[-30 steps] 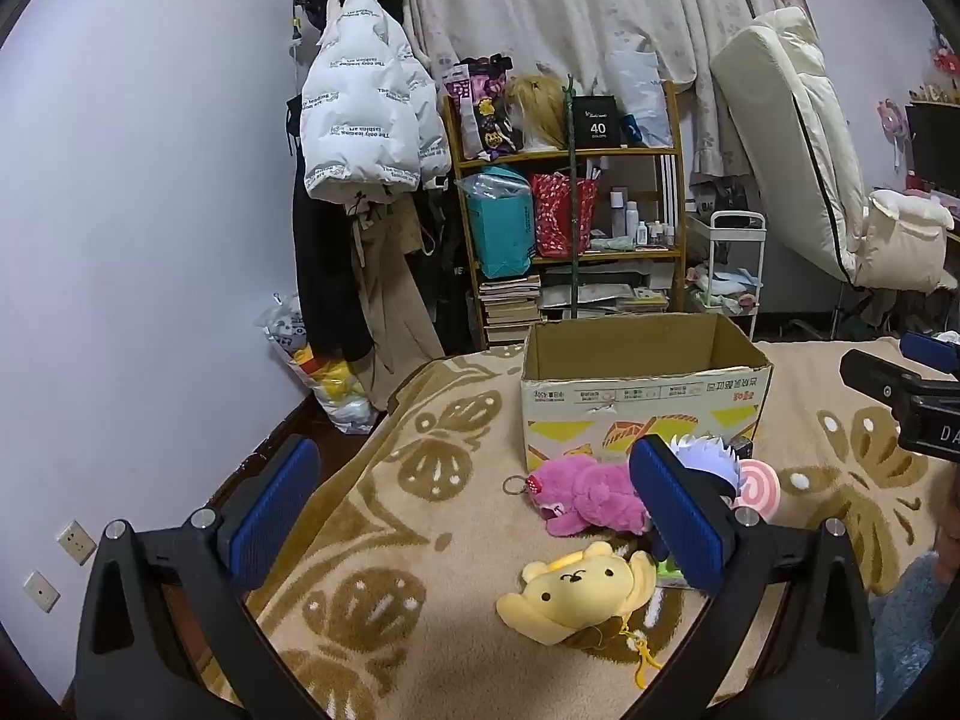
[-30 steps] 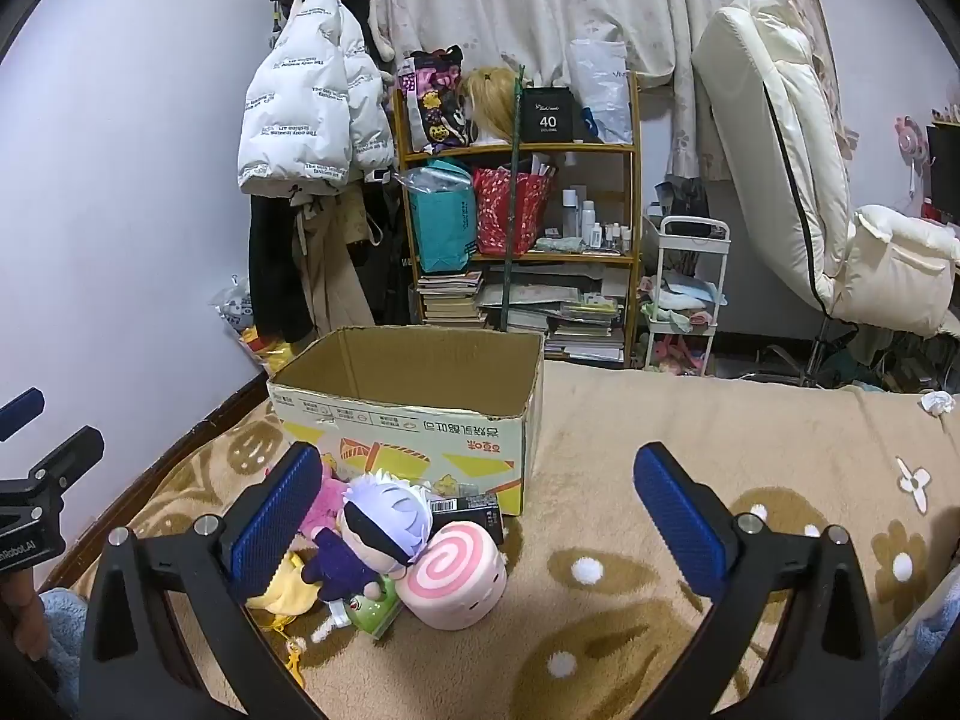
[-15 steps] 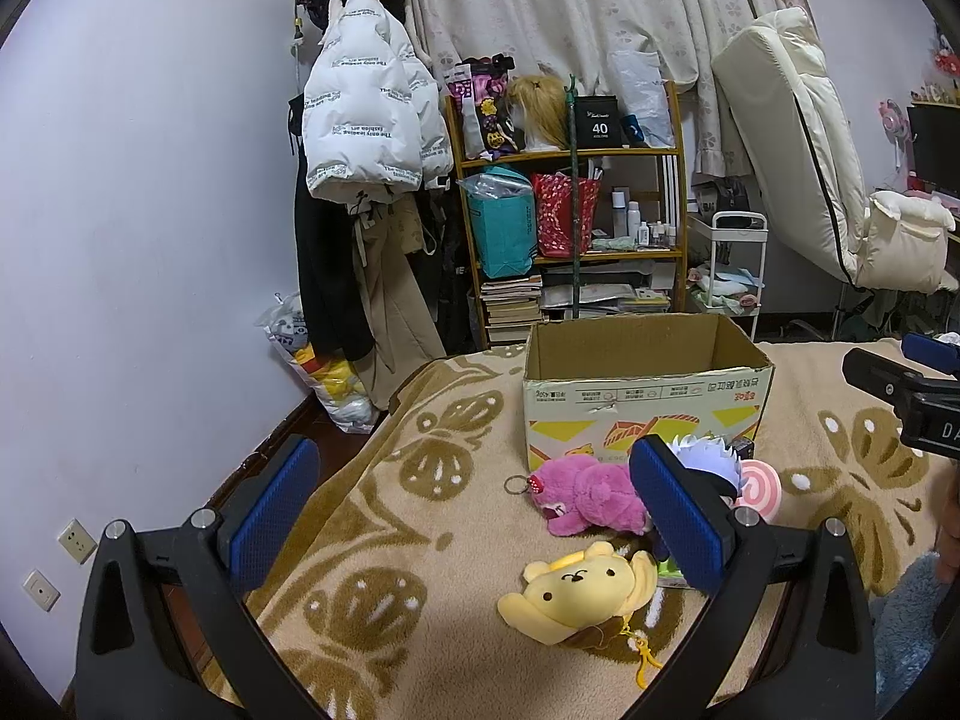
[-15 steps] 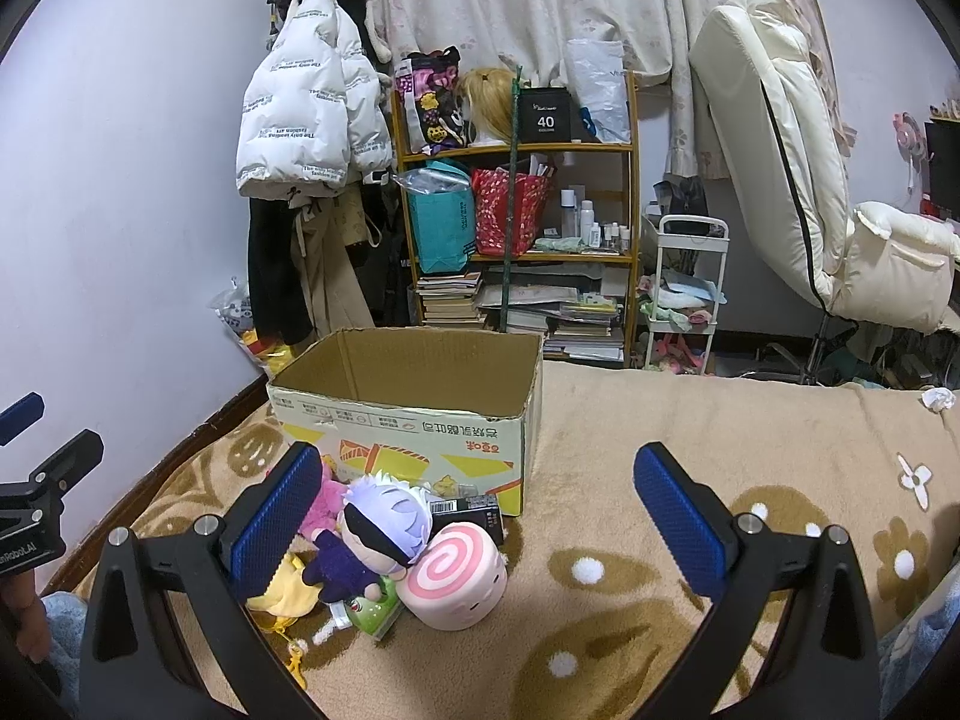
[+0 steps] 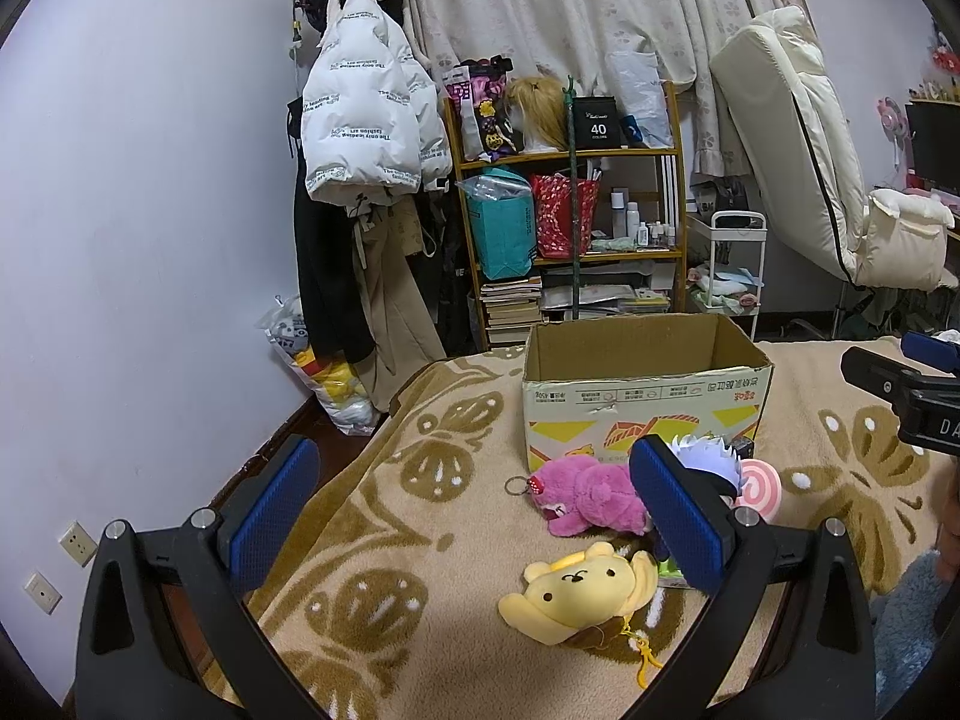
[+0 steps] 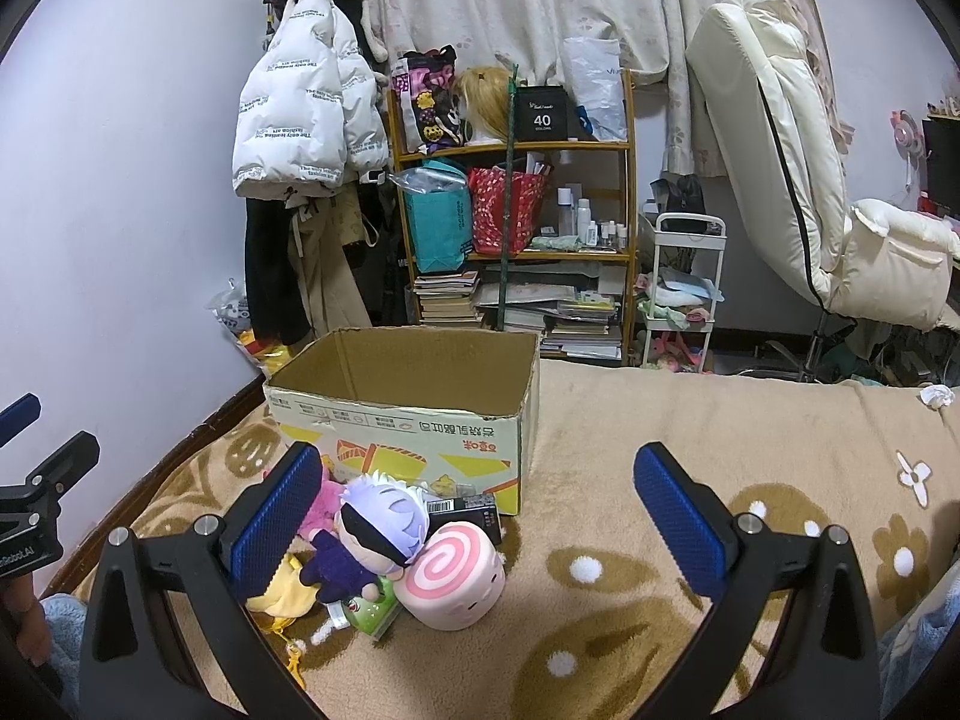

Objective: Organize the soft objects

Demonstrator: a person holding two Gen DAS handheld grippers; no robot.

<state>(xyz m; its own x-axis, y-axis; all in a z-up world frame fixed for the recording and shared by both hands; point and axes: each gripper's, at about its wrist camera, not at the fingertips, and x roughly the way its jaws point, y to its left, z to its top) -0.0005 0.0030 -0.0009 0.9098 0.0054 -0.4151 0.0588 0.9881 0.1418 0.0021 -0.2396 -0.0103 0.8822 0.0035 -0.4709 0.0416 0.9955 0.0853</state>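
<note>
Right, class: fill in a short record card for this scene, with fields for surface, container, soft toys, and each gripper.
surface: beige blanket with brown pattern
container: open cardboard box, upright; inside floor hidden
soft toys: yellow bear plush, magenta plush, white-haired doll, pink swirl cushion, all on the blanket in front of the box
left gripper: open, holding nothing
right gripper: open, holding nothing

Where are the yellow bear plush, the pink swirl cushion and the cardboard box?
yellow bear plush (image 5: 576, 591), left wrist view, face.
pink swirl cushion (image 6: 451, 579), right wrist view, spiral face.
cardboard box (image 6: 402, 429), right wrist view, front wall.
</note>
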